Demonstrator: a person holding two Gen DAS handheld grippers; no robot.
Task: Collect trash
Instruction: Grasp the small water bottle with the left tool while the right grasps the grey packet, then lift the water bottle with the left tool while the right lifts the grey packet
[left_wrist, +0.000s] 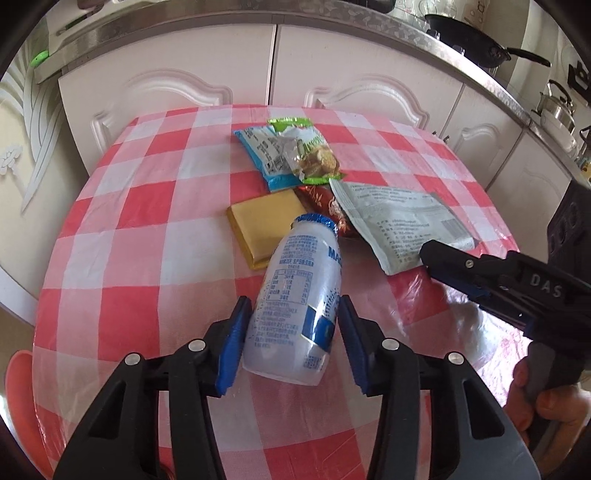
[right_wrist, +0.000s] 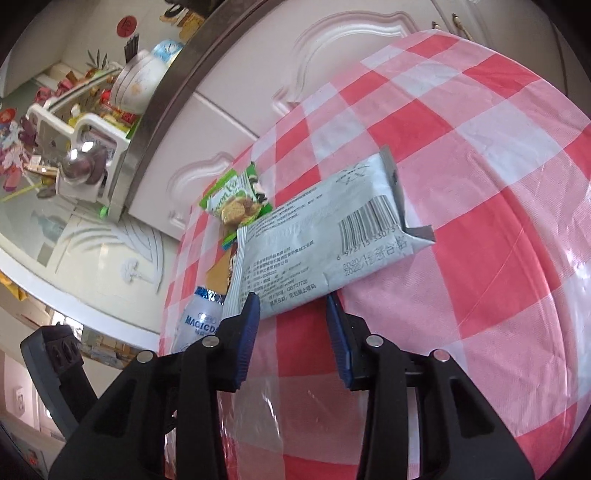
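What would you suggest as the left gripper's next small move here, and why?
Probably close the left gripper: its jaws stand open on either side of the lying white bottle, pads not visibly pressing it, so squeezing should secure it for lifting.

Around my left gripper (left_wrist: 291, 332) the checked tablecloth (left_wrist: 129, 258) lay bare to the left. Ahead, the bottle (left_wrist: 295, 295), yellow packet (left_wrist: 266, 225) and wrappers (left_wrist: 291, 155) crowded the middle; my right gripper (right_wrist: 291, 328) met the grey pouch (right_wrist: 325, 243).

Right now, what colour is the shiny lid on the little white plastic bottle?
Blue foil lid on the white plastic bottle, clearest in the left wrist view.
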